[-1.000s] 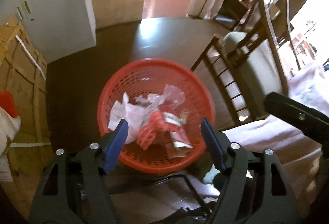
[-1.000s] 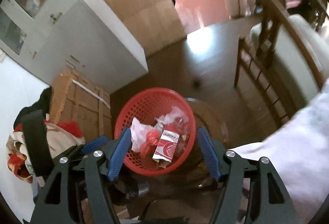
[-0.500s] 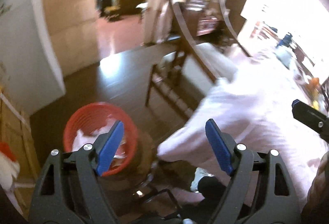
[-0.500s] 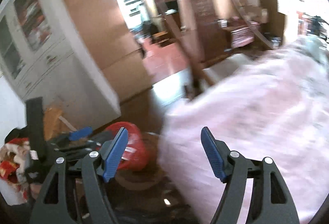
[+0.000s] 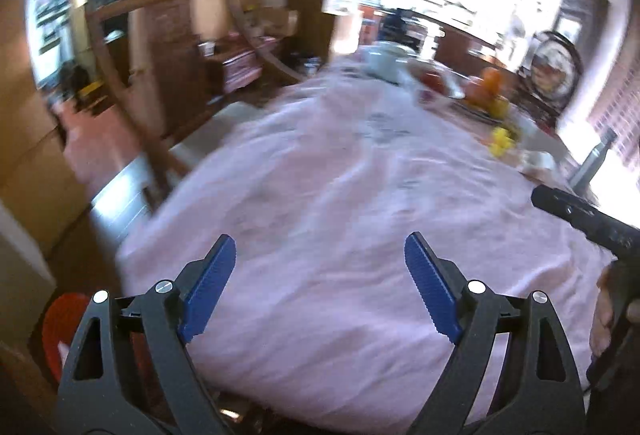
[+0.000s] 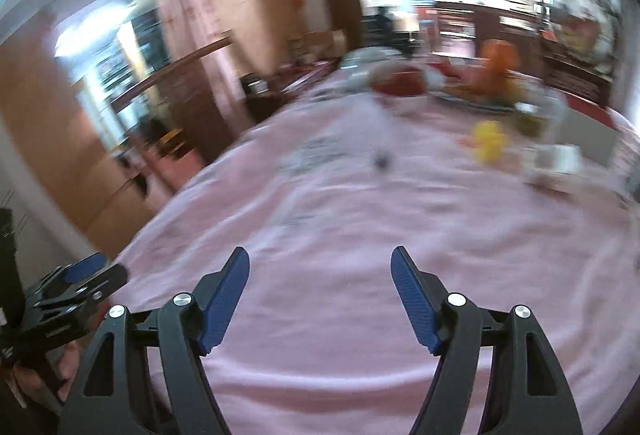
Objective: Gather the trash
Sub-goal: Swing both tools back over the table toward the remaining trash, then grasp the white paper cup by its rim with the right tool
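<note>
**A:** Where's the trash at right now?

**B:** Only bit I can spot is the red basket (image 5: 60,319), low at the left edge of the left wrist view, down beside the table's near-left corner and half hidden behind the gripper body. Something white inside, too blurry to call.

**A:** And the grippers?

**B:** Left gripper (image 5: 320,287) has its blue pads spread wide with nothing between them, over the near edge of the pink tablecloth (image 5: 340,175). Right gripper (image 6: 320,295) same deal, spread and empty, over that near edge too.

**A:** Anything else on the table?

**B:** Far end has blurry dishes, orange fruit (image 6: 496,63), something yellow (image 6: 488,143) and a white cup (image 6: 558,157). Wooden chair (image 5: 132,83) along the left edge.
</note>
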`<state>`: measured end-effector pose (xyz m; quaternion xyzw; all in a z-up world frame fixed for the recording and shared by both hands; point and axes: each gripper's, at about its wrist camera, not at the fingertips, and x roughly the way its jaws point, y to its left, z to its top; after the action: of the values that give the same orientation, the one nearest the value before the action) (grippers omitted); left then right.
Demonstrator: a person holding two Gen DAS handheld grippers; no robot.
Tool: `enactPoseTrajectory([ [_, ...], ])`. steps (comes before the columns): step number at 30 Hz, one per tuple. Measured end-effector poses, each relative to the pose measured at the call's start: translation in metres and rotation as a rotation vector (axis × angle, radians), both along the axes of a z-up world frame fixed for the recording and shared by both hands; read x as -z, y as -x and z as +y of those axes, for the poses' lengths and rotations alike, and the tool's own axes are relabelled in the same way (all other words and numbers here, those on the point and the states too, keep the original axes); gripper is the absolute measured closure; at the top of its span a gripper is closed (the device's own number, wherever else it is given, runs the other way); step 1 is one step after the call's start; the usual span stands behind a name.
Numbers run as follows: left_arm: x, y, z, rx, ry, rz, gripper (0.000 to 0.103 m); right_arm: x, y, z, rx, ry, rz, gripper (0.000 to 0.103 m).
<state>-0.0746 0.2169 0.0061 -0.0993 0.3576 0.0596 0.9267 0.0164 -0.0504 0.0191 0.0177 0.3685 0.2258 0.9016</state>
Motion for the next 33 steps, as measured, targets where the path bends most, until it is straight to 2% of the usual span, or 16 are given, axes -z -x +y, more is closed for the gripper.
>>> enactPoseTrajectory([
  [6,-0.006,-0.062,-0.07,0.149,0.005,0.002,0.019,0.007,-0.052,-0.101,0.231,0.05,-0.023,0.031],
  [12,-0.01,-0.116,-0.124,0.263,-0.004,0.025,0.019,0.025,-0.106,-0.168,0.369,-0.022,0.033,0.031],
  [16,-0.009,-0.14,-0.147,0.305,-0.029,0.037,0.019,0.038,-0.137,-0.186,0.397,-0.044,0.057,0.031],
  [22,0.0,-0.171,-0.164,0.334,-0.029,0.058,0.019,0.05,-0.171,-0.187,0.45,-0.028,0.078,0.035],
  [28,0.007,-0.201,-0.169,0.339,-0.021,0.079,0.019,0.066,-0.206,-0.194,0.431,-0.094,0.143,0.051],
  [32,0.011,-0.224,-0.179,0.351,-0.02,0.097,0.019,0.076,-0.217,-0.195,0.385,-0.15,0.192,0.083],
  [33,0.012,-0.229,-0.182,0.353,-0.028,0.095,0.019,0.077,-0.217,-0.196,0.376,-0.168,0.199,0.085],
])
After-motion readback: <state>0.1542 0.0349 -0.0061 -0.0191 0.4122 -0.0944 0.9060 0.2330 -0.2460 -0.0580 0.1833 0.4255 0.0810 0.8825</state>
